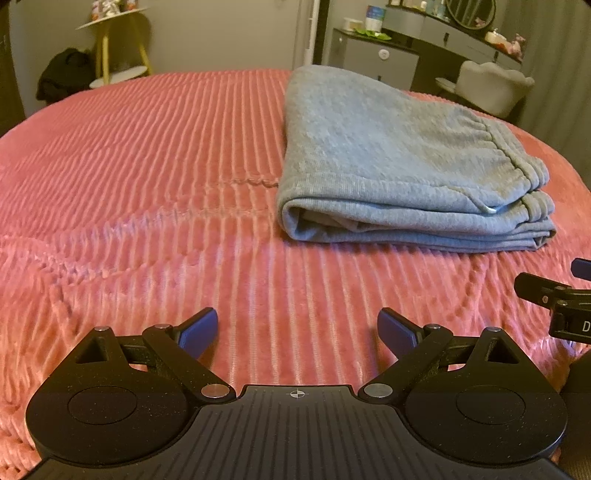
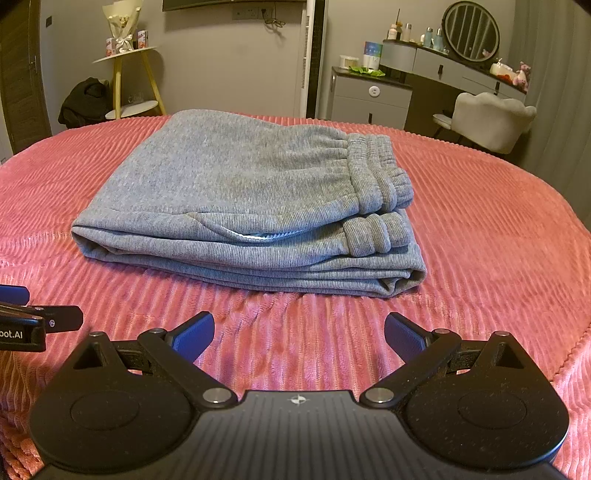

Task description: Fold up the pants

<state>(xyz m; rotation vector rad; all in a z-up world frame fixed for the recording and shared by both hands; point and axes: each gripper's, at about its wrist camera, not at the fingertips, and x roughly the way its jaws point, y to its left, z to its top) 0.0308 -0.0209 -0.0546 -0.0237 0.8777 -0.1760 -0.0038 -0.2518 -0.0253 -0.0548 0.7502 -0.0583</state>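
The grey pants [image 2: 243,199] lie folded into a thick, flat bundle on the bed, on top of a pink ribbed blanket [image 2: 480,236]. In the right wrist view the bundle sits at about 12 o'clock from the right gripper [image 2: 299,334], with the elastic waistband [image 2: 380,173] turned toward 2 o'clock and the rounded fold edge toward 9 o'clock. The layers are stacked, and a small light piece of lining shows at the pocket slit on the front side. The right gripper is spread wide and holds nothing; its two blue pads [image 2: 194,334] stay above the blanket, apart from the pants. In the left wrist view the pants [image 1: 399,162] are at about 1 o'clock from the left gripper [image 1: 298,332], which is also spread wide with nothing between its blue fingertips [image 1: 201,328]. The two tools are side by side: a part of the right gripper [image 1: 554,295] shows at 3 o'clock in the left view, and a part of the left gripper [image 2: 22,317] shows at 9 o'clock in the right view. Behind the bed, at 11 o'clock, stands a yellow side table [image 2: 127,74], and at 1 o'clock a grey dressing desk [image 2: 454,70] with a round mirror [image 2: 471,35] and a pale chair [image 2: 491,118]
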